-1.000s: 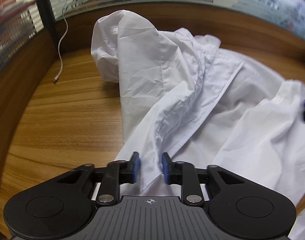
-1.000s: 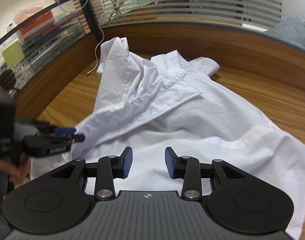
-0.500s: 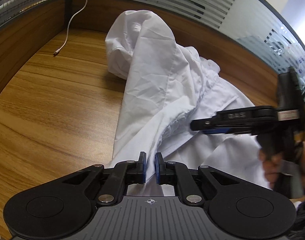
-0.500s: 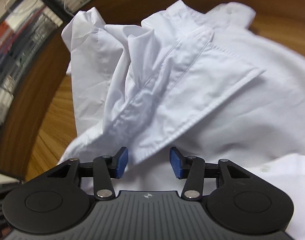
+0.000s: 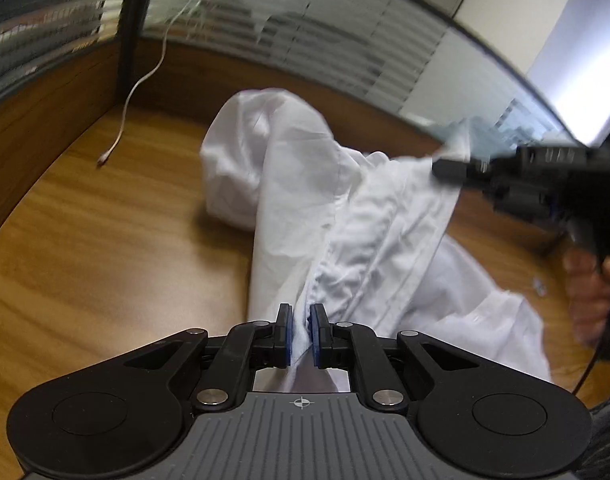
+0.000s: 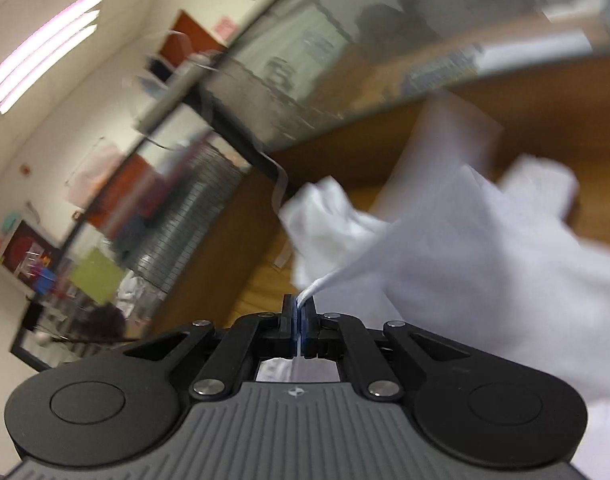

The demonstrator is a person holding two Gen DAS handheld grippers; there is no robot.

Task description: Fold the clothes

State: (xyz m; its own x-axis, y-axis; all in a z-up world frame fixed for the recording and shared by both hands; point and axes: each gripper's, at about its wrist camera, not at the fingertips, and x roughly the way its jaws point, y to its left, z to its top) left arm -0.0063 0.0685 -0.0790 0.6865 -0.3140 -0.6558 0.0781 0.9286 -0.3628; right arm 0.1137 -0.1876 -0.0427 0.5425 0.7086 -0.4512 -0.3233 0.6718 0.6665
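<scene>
A crumpled white shirt (image 5: 289, 168) lies on the wooden table (image 5: 85, 240). At the bottom of the left wrist view, my left gripper (image 5: 301, 312) holds a bunched fold of the shirt between its blue pads, and the jaws are opening slightly. My right gripper (image 6: 300, 300) is shut on a thin edge of the shirt (image 6: 465, 248), which stretches up and away from it. The left wrist view also shows the right gripper (image 5: 437, 168) at the right, raised above the table with the cloth pulled taut to it.
A white cable (image 5: 123, 120) trails onto the table at the back left. Wooden partition walls (image 5: 45, 112) topped with striped glass ring the table. A person's hand (image 5: 589, 280) grips the right tool's handle.
The right gripper's jaws closed on the shirt's edge and swung up, lifting the cloth off the table. The left gripper rose a little with its fold still between the pads.
</scene>
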